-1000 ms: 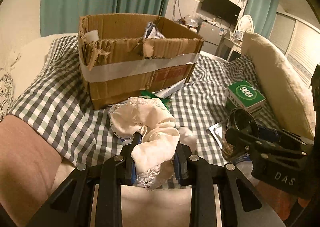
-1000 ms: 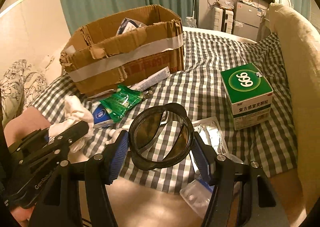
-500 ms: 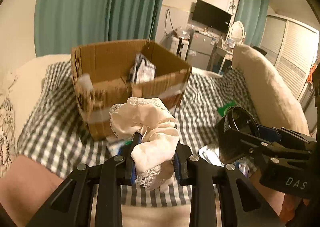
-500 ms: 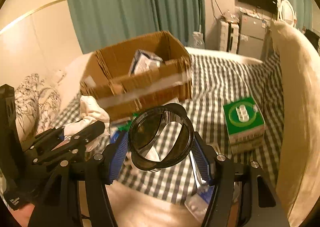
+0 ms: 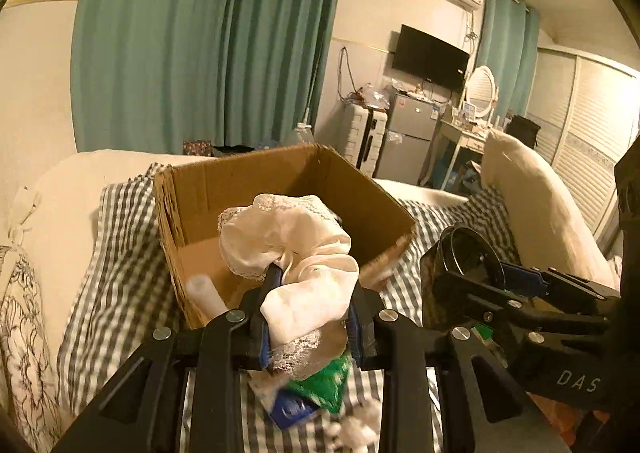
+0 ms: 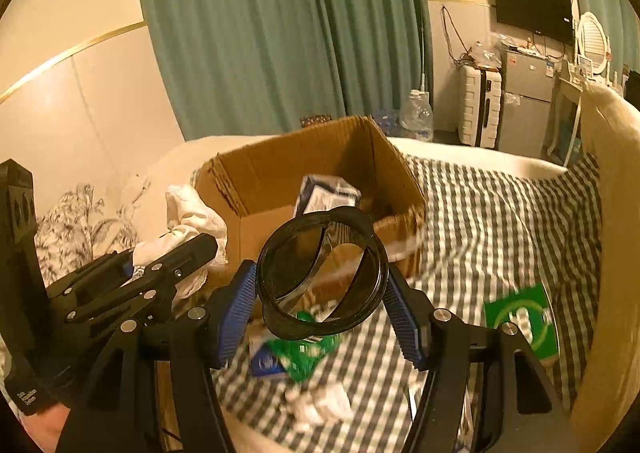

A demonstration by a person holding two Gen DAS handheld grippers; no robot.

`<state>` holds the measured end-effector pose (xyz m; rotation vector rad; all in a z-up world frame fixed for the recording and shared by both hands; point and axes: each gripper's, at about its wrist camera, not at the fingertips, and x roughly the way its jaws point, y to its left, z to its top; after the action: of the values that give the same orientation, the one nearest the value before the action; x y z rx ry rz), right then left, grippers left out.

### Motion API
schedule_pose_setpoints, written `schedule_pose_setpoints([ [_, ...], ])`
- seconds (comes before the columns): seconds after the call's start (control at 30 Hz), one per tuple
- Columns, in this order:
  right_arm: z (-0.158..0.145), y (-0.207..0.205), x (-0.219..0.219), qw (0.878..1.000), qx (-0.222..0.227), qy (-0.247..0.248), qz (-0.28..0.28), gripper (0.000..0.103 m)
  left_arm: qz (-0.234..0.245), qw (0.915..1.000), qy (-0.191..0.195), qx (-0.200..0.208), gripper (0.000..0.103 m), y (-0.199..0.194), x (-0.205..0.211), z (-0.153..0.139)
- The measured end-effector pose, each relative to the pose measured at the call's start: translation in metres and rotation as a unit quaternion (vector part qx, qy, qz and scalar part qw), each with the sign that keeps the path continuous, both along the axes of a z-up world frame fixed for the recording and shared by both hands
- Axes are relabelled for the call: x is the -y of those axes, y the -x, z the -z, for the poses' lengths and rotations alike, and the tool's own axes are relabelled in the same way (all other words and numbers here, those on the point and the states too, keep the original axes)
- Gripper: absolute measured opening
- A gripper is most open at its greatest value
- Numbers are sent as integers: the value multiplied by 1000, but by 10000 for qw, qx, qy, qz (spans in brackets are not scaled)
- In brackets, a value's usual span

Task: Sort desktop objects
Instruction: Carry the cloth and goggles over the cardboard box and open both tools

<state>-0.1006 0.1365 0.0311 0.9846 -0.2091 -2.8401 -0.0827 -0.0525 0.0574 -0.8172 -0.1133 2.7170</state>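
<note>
My left gripper (image 5: pixel 310 317) is shut on a bunched white lace-trimmed cloth (image 5: pixel 288 237), held in the air in front of the open cardboard box (image 5: pixel 240 181). The same cloth (image 6: pixel 192 213) shows at the left of the right wrist view. My right gripper (image 6: pixel 322 293) is shut on a dark round transparent container (image 6: pixel 320 277), its blue pads (image 6: pixel 236 309) pressing both sides; it hangs just short of the box (image 6: pixel 304 157). That container (image 5: pixel 468 253) sits right of the cloth in the left wrist view. A blue-and-white packet (image 6: pixel 324 193) lies inside the box.
The box stands on a grey checked bedspread (image 6: pixel 500 213). Below the grippers lie a green sachet (image 6: pixel 300 353), a blue packet (image 5: pixel 288 409) and crumpled white tissue (image 6: pixel 316 405). A green medicine box (image 6: pixel 524 317) lies at the right, beside a long cream pillow (image 5: pixel 536 205).
Both grippers have risen and moved toward the box with their loads. The box now sits lower in both views, its inside showing; the items on the bedspread have dropped toward the bottom edge.
</note>
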Motion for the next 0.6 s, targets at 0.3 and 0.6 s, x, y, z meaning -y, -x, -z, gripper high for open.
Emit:
schedule_pose_setpoints([
  [0.3,-1,75,6,10000,62,-9,-7,62,-191,9997,138,119,30,57,22,11],
  [0.6,16,110,1,9997,69,-126,182,74,-162,9980,-42,602,73,94,43,42],
])
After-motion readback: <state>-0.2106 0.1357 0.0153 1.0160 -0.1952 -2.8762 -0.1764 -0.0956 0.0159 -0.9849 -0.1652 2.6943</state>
